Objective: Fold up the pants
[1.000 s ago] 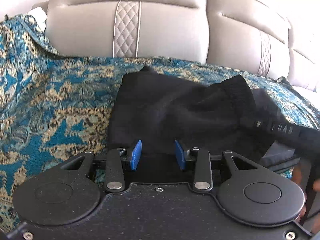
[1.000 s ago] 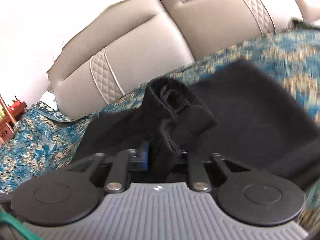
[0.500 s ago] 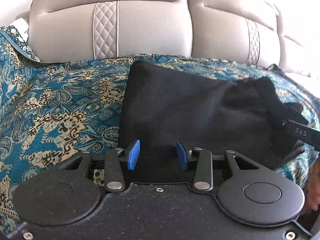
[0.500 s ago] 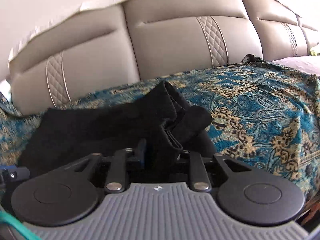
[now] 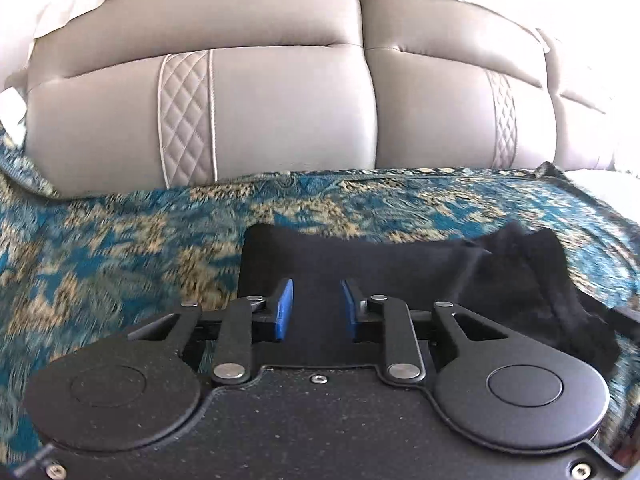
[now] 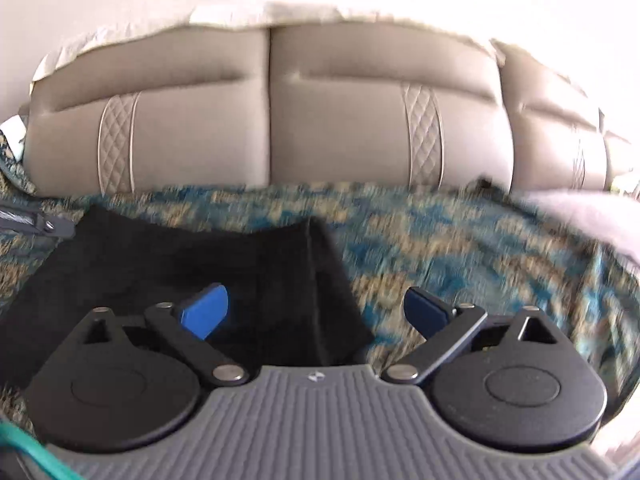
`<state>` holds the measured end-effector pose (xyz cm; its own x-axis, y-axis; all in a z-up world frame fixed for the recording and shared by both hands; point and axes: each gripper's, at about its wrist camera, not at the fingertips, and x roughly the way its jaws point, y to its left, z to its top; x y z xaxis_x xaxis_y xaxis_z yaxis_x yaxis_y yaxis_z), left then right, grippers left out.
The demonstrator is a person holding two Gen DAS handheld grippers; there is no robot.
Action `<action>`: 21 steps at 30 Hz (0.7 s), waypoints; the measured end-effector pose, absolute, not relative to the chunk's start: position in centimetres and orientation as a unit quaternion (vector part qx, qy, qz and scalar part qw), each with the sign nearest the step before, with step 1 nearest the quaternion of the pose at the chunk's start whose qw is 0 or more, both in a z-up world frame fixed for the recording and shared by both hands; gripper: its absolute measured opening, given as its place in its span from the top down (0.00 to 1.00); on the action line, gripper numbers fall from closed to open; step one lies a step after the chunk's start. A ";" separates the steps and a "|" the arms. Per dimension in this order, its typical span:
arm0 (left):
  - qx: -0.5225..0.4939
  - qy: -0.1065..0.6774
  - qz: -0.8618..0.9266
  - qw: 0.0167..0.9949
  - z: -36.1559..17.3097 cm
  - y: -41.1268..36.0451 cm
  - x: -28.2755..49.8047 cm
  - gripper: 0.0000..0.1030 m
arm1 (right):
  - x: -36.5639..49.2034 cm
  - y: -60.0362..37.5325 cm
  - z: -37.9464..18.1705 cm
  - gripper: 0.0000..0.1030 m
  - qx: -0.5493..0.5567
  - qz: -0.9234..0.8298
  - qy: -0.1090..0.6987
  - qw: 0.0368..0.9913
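Black pants [image 5: 400, 276] lie folded on a blue-and-gold patterned bedspread [image 5: 120, 248], in front of a grey padded headboard [image 5: 280, 112]. The left gripper [image 5: 316, 308] tilts down over the pants' near edge; its blue pads [image 5: 283, 309] have just been closing, yet a narrow gap remains and they pinch nothing. The right gripper [image 6: 316, 312] points slightly downward over the pants' right edge; its jaws have just been opening and stand spread wide, cloth below them, unheld.
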<state>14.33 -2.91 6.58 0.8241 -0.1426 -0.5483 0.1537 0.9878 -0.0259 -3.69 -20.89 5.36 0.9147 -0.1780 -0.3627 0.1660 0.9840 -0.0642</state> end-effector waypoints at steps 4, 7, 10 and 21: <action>0.028 0.287 -0.078 0.954 5.6 -4.1 17.4 0.79 | -0.5 -20.4 6.0 0.12 -0.059 -0.050 0.187 0.979; 0.040 0.283 -0.069 0.956 4.5 -4.6 19.3 0.79 | 2.8 -20.1 5.5 0.15 -0.071 -0.042 0.205 0.975; 0.038 0.279 -0.054 0.958 3.1 -4.6 20.7 0.78 | 6.1 -20.4 4.5 0.15 -0.063 -0.062 0.225 0.970; 0.052 0.271 -0.035 0.961 0.9 -4.6 22.8 0.78 | 8.8 -22.0 2.2 0.52 -0.018 -0.067 0.210 0.975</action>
